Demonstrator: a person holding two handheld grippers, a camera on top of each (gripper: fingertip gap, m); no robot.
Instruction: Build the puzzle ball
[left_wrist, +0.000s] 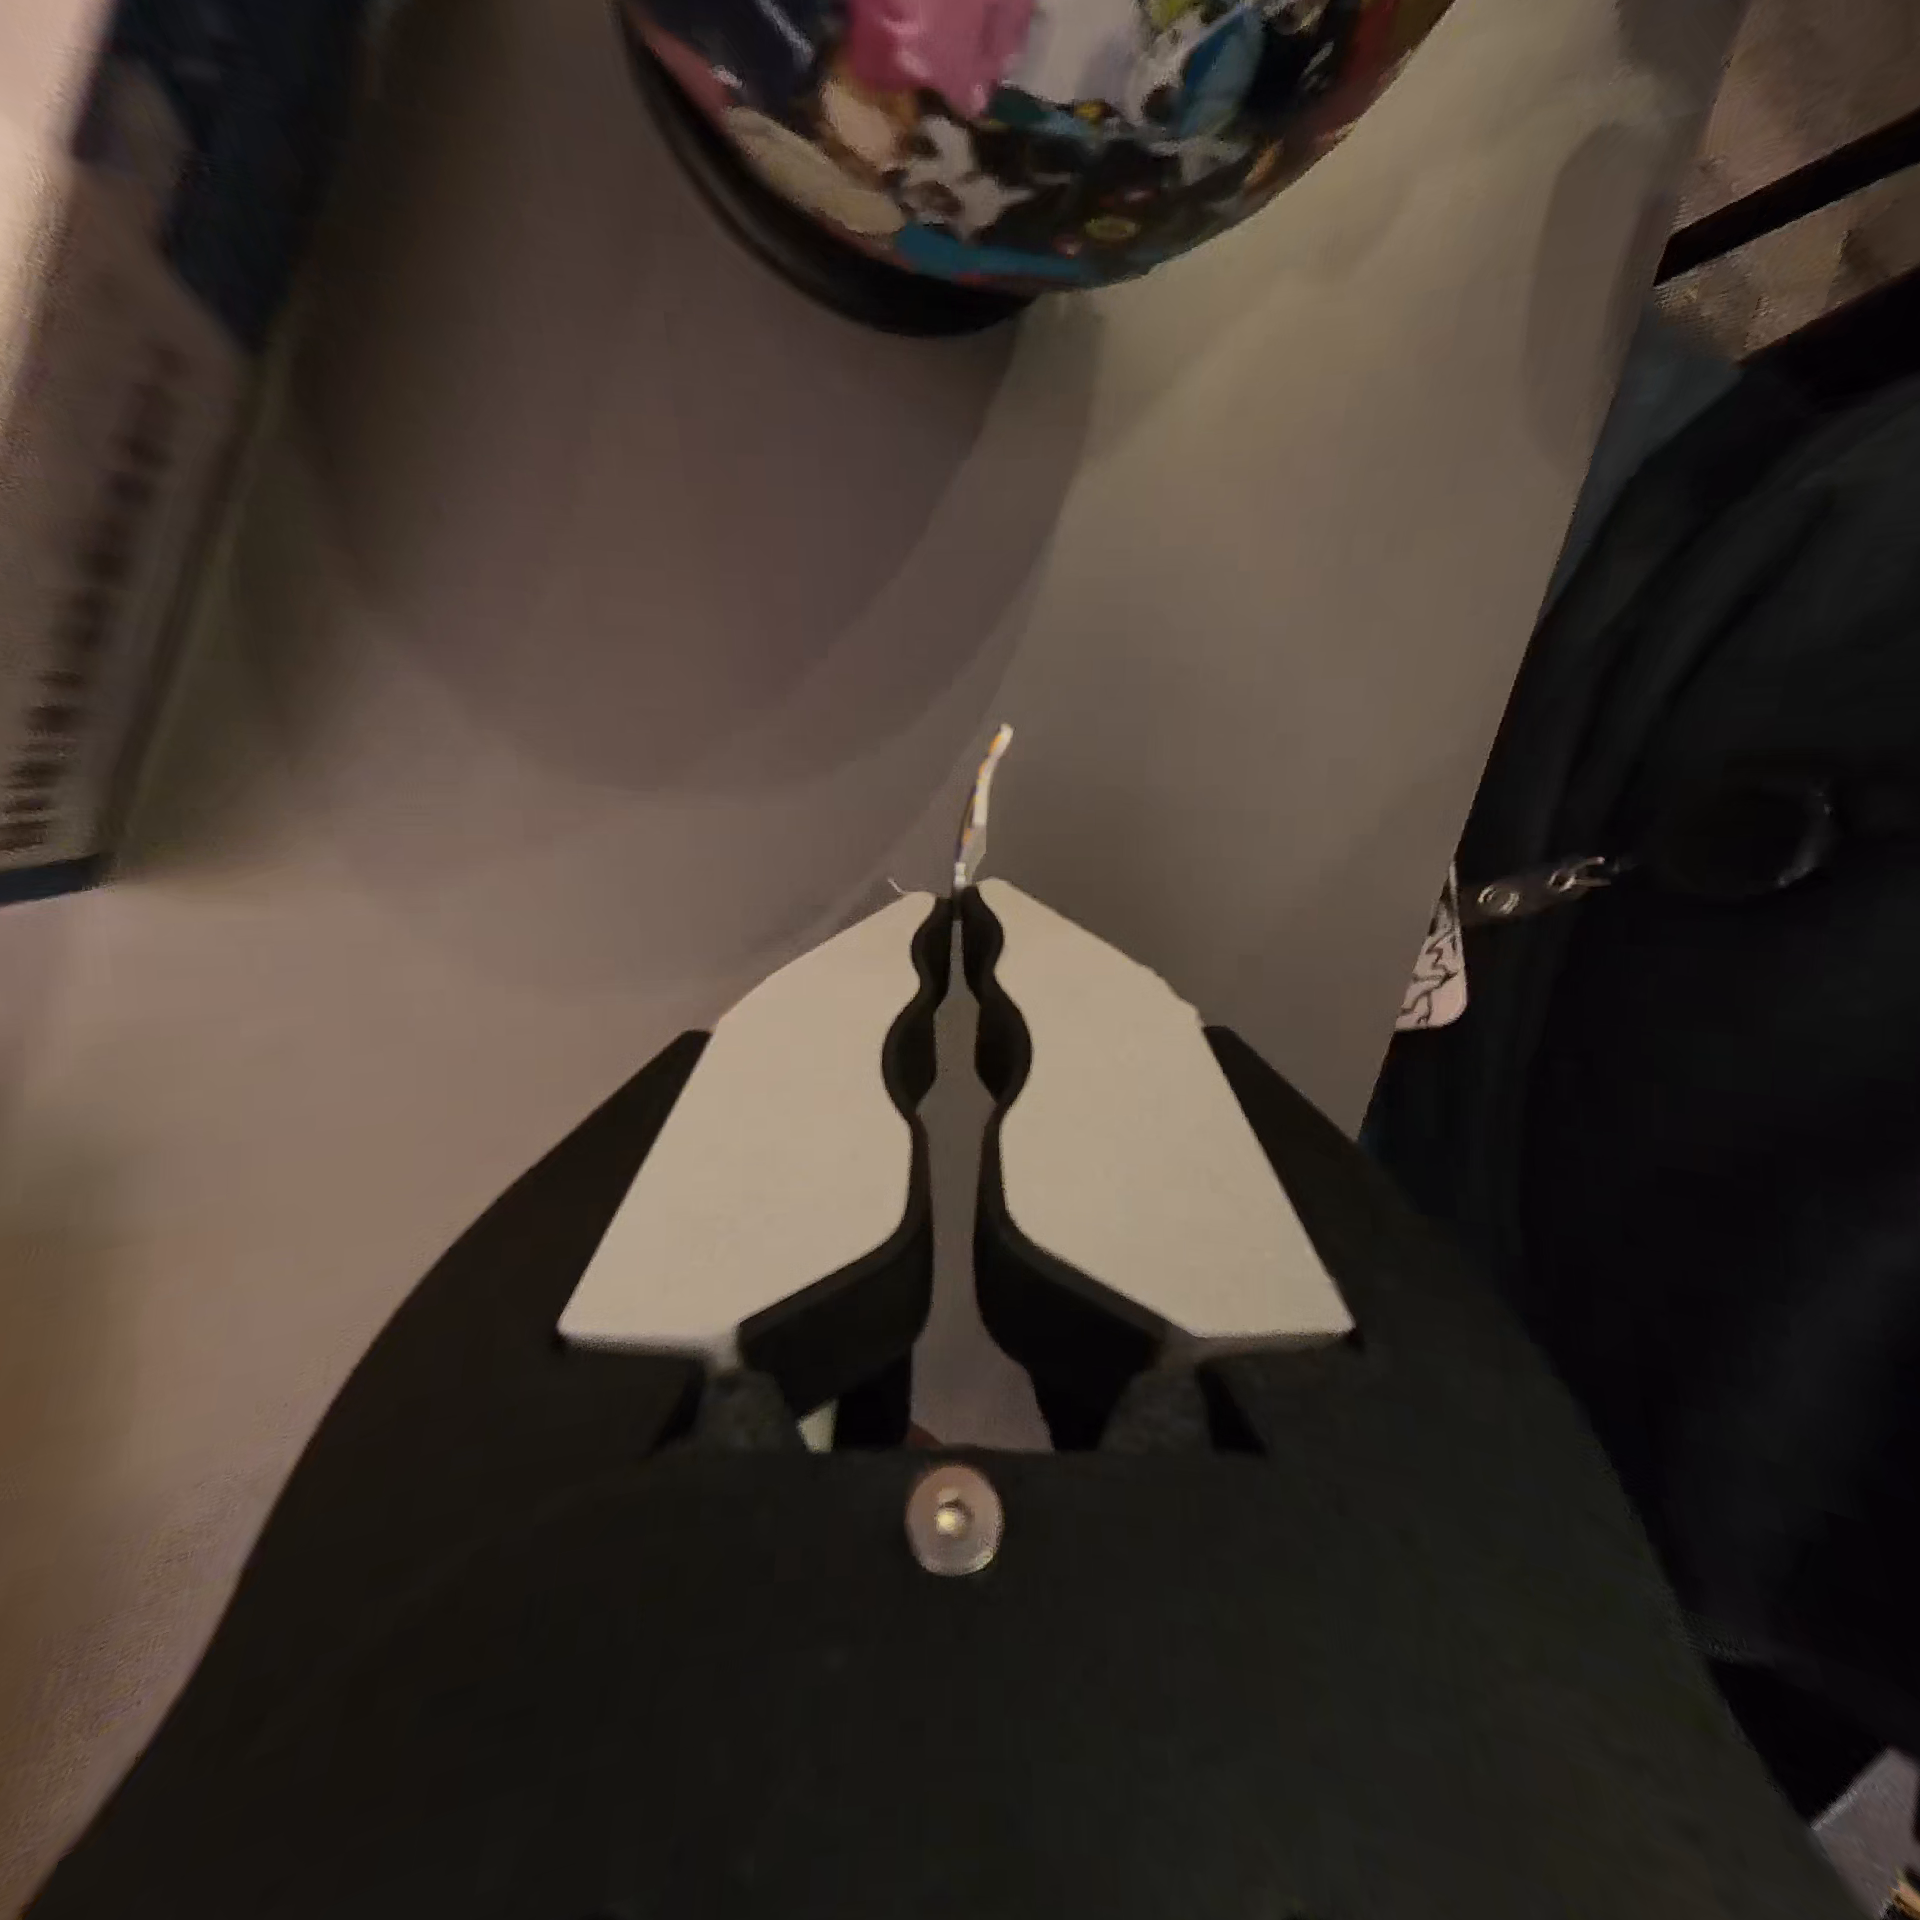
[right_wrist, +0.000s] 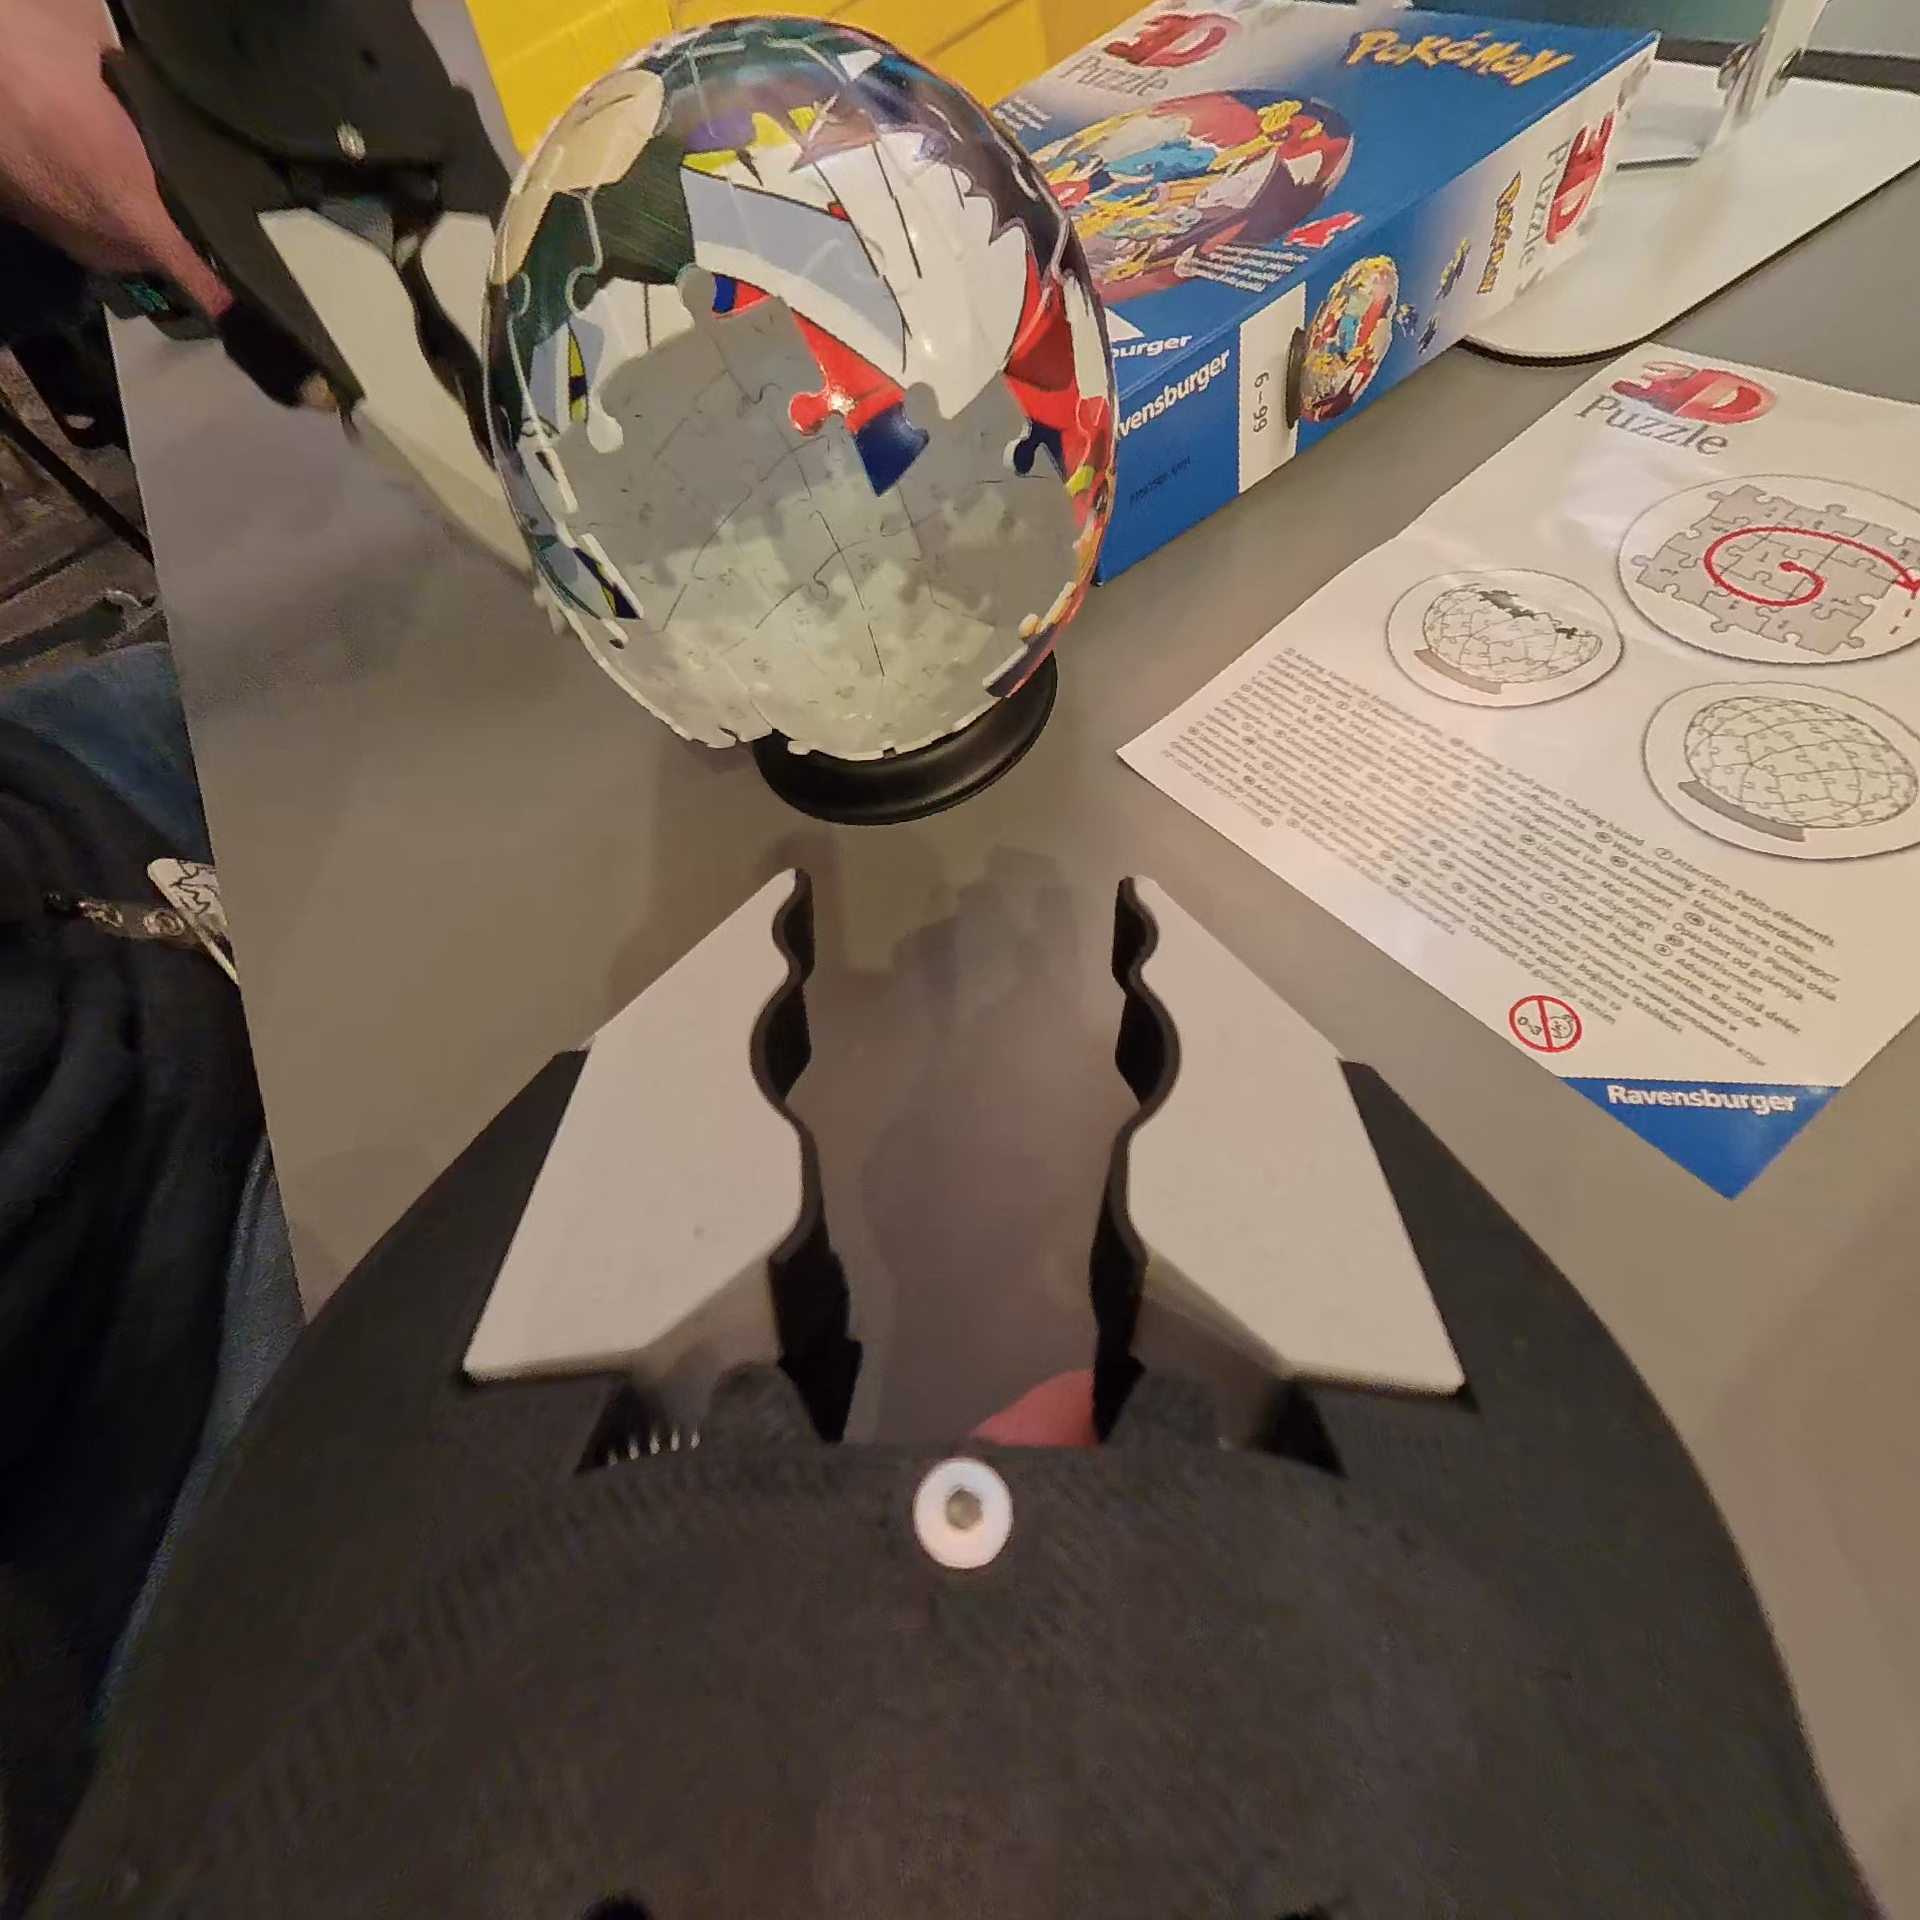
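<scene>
So the left gripper (left_wrist: 958, 902) has its jaws clenched on a thin puzzle piece (left_wrist: 982, 805), edge-on, pointing up toward the puzzle ball (right_wrist: 800, 416) on its black stand (right_wrist: 904, 769) ahead on the worktop (right_wrist: 1299, 883). Right gripper (right_wrist: 961, 904) is released, empty, facing the ball's gap.

**Gloss on the ball, matt everywhere else**

The puzzle ball (right_wrist: 800, 395) shines like glossy plastic outside, its exposed inner faces dull grey. Its black stand (right_wrist: 914, 769) has a smooth sheen. The table (right_wrist: 416, 831) looks smooth, matt grey. The box (right_wrist: 1351, 260) is glossy card, the leaflet (right_wrist: 1558, 831) plain paper. The right gripper (right_wrist: 964, 904) shows rough, ridged black plastic with a metal screw.
</scene>
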